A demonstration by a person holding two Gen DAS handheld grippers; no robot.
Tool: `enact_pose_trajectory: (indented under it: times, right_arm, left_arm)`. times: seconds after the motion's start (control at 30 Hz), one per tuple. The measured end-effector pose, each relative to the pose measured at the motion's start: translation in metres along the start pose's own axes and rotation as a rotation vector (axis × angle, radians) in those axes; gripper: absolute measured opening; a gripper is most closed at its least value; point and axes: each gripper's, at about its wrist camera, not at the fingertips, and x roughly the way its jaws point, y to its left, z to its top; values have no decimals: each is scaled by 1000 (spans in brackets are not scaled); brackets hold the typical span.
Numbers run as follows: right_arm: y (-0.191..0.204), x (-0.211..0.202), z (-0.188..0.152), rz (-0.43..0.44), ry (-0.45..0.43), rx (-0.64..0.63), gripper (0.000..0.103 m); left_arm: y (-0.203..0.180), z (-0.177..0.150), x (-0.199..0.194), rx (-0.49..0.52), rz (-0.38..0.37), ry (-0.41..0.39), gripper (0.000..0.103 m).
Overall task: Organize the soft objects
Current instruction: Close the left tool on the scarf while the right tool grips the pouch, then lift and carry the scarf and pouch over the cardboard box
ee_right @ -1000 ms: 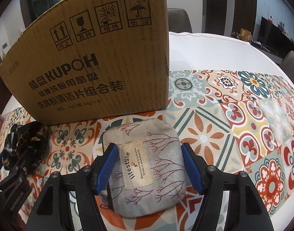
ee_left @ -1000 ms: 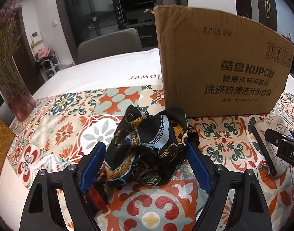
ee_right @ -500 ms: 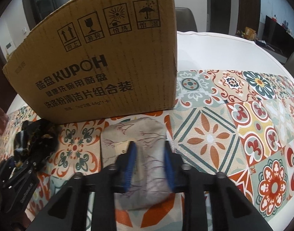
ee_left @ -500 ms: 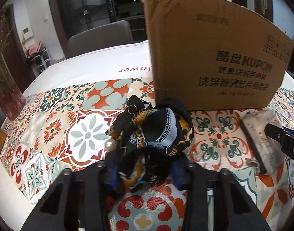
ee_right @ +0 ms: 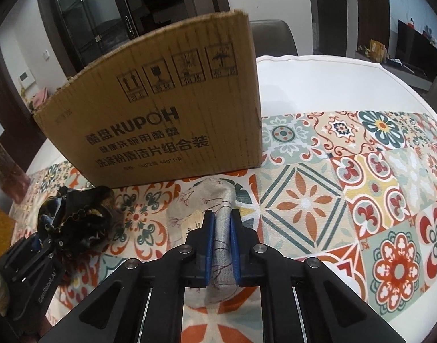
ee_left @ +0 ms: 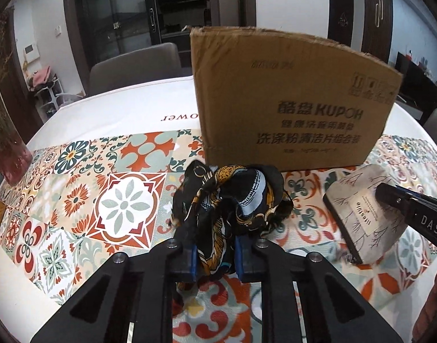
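My left gripper is shut on a crumpled black, gold and blue scarf, held just above the patterned tablecloth; it also shows in the right wrist view. My right gripper is shut on a grey fabric pouch with a cream label, squeezed and tilted up off the cloth; the pouch also shows in the left wrist view. A tall cardboard box stands right behind both; its inside is hidden.
The round table has a white top and a tiled-pattern cloth. A red vase with dried stems stands at the far left. Grey chairs stand behind the table.
Both grippers have shut: the left on the scarf, the right on the pouch. Both have lifted, and the box looks lower and farther.
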Motion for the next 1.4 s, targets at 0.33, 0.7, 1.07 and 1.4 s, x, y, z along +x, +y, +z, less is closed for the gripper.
enact_pose_trajectory:
  times: [0.33, 0.7, 1.07, 1.4]
  right_arm:
    - [0, -30, 0, 26, -42, -14, 9]
    - [2, -65, 12, 49, -116, -21, 9]
    - [2, -107, 30, 66, -210, -30, 9]
    - [8, -144, 52, 76, -311, -48, 9]
  left_arm:
    - [-4, 5, -39, 2, -16, -56, 14]
    - [-8, 16, -83, 2, -33, -130, 13]
    - [-14, 39, -127, 18, -48, -224, 13]
    - [-17, 61, -160, 23, -57, -309, 13]
